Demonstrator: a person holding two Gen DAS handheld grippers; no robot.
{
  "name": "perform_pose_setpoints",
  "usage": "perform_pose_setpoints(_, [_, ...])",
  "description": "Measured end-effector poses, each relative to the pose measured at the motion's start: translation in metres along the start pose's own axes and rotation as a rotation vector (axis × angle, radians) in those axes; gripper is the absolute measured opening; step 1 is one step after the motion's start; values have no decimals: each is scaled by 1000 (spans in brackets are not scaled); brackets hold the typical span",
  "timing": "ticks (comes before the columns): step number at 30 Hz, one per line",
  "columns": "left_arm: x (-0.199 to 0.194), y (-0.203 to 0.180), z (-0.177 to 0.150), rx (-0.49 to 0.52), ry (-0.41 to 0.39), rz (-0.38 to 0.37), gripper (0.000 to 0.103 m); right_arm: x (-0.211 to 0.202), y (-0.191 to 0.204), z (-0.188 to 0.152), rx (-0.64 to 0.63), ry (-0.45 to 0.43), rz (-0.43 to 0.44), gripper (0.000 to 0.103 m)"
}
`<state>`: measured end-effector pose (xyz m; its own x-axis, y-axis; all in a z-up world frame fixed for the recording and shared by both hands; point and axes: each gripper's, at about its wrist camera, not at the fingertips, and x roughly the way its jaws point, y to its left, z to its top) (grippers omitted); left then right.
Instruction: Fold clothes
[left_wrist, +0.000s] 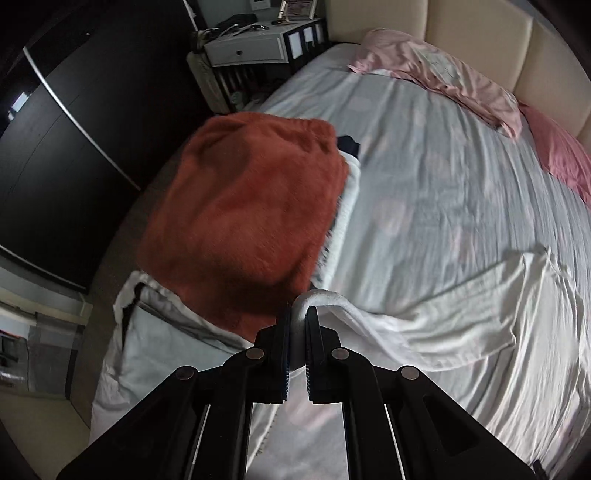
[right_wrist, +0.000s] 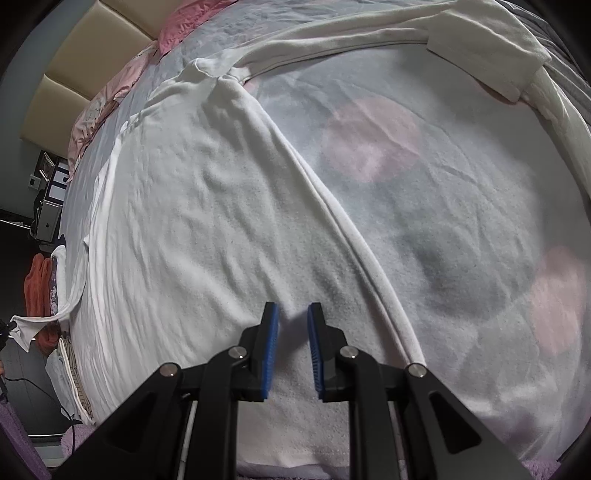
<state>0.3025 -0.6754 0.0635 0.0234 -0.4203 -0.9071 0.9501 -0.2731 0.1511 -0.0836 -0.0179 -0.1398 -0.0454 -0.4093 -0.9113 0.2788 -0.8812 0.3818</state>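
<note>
On the bed (left_wrist: 424, 192), my left tool (left_wrist: 297, 317) is clenched on a rolled white edge of the white garment (right_wrist: 207, 229), the fabric looping up between its blue pads and draping away to the right across the sheet. The left view is smeared with blur. Just beyond the left tool sits a stack of folded clothes at the bed's near corner, topped by a rust-orange fleece (left_wrist: 251, 206), with a white ribbed piece (left_wrist: 345, 206) showing along its right side and a dark scrap (left_wrist: 349, 144) at its far end. Under the stack lies a pale folded item (left_wrist: 155, 332).

My right tool (right_wrist: 292, 314) points steeply down at the garment's body, its blue pads (right_wrist: 271, 350) standing partly apart. The cloth lies directly below them with a small pucker between the tips, but I cannot tell whether the pads press on it.

The garment is spread flat over most of the bed, a thick hem (right_wrist: 354, 240) running diagonally from the upper centre to the lower right in the right view, and a long sleeve with a folded cuff (right_wrist: 480, 62) stretched across the far side. Pink pillows (left_wrist: 461, 77) lean along the padded cream headboard (left_wrist: 480, 33). A grey bedside cabinet (left_wrist: 243, 48) stands beyond the bed, next to a dark wardrobe (left_wrist: 74, 147).
</note>
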Motion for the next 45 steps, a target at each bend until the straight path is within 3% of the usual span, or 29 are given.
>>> perform_pose_setpoints(5, [-10, 35, 33, -8, -76, 62, 6, 8, 6, 7, 5, -1, -23, 16])
perform_pose_setpoints(10, [8, 57, 46, -23, -83, 65, 6, 16, 10, 15, 13, -2, -37, 16])
perform_pose_setpoints(21, [34, 56, -11, 125, -141, 12, 7, 19, 8, 20, 35, 2, -24, 16])
perform_pose_setpoints(23, [42, 51, -26, 178, -116, 32, 7, 19, 8, 19, 32, 1, -23, 16])
perform_pose_setpoints(26, [65, 44, -48, 229, -16, 65, 11, 16, 5, 18, 33, 0, -18, 16])
perform_pose_setpoints(29, [82, 42, -62, 217, 38, 96, 12, 16, 6, 18, 33, -1, -13, 16])
perform_pose_setpoints(31, [85, 40, -68, 204, 48, 108, 21, 14, 5, 16, 32, -3, -6, 16])
perform_pose_setpoints(33, [81, 35, -73, 205, 40, 113, 38, 10, 0, 13, 37, -3, 6, 16])
perform_pose_setpoints(36, [58, 23, -84, 205, -14, 123, 45, 5, 0, 13, 43, -15, 25, 16])
perform_pose_setpoints(41, [8, -16, -105, 153, -107, -63, 45, -13, 5, 13, 6, -88, 65, 16])
perform_pose_setpoints(45, [-8, -83, -136, 185, -69, -285, 45, -14, 6, 18, -11, -97, 82, 16])
